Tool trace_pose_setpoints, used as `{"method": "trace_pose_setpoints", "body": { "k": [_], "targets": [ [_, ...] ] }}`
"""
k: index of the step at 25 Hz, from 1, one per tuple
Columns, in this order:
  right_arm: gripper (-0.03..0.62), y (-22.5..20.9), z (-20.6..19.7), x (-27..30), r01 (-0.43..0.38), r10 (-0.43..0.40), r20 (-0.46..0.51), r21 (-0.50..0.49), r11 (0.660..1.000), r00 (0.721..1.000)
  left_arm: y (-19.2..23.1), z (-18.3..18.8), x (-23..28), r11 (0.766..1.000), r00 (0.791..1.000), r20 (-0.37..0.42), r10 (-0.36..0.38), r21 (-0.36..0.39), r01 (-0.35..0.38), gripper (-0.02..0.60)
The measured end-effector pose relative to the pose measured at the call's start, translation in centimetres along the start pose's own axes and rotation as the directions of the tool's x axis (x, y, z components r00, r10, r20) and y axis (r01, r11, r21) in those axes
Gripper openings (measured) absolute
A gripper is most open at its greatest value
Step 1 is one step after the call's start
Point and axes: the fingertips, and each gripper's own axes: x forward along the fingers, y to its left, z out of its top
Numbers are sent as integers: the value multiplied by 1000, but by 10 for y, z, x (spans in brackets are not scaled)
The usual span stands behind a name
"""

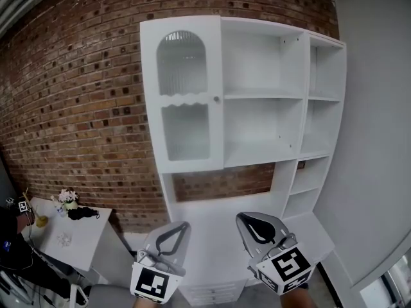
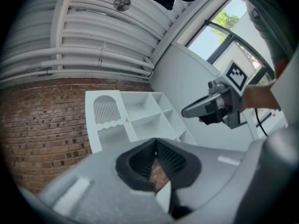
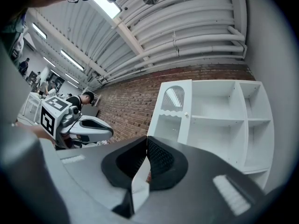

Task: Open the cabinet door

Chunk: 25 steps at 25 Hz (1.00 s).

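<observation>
A tall white cabinet [image 1: 263, 140] stands against the brick wall. Its door [image 1: 183, 95] at the upper left is closed, with an arched ribbed pane and a small round knob [image 1: 216, 99] on its right edge. The door [image 2: 106, 118] also shows in the left gripper view, and door [image 3: 172, 108] and knob [image 3: 186, 114] in the right gripper view. My left gripper [image 1: 184, 224] and right gripper [image 1: 241, 217] are low in the head view, side by side, well short of the cabinet and below the door. Both point at it, shut and empty. The jaws meet in both gripper views: left gripper [image 2: 155, 143], right gripper [image 3: 147, 138].
Open empty shelves [image 1: 263, 95] fill the cabinet right of the door. A small white table [image 1: 77, 233] with flowers [image 1: 67, 197] stands at the lower left. A plain grey wall [image 1: 379, 140] runs along the right. A person [image 3: 86, 98] stands far off to the left.
</observation>
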Motion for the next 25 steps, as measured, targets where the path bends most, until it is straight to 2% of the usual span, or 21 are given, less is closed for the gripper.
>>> {"method": "trace_pose_setpoints", "body": {
  "k": [14,21,25],
  "targets": [
    [6,-84,-20,41,-133,133,54,-1,991,990,6,-9,86,992,991,-45,123,31,-121,3],
    [6,-111,-26,53,-192,192,81,-13,981,978,4,-14,105,980,978,-76,195,49,-191,3],
    [6,-121,-28,59,-208,209,86,-11,978,974,1,-18,111,978,974,-100,204,59,-199,3]
  ]
}}
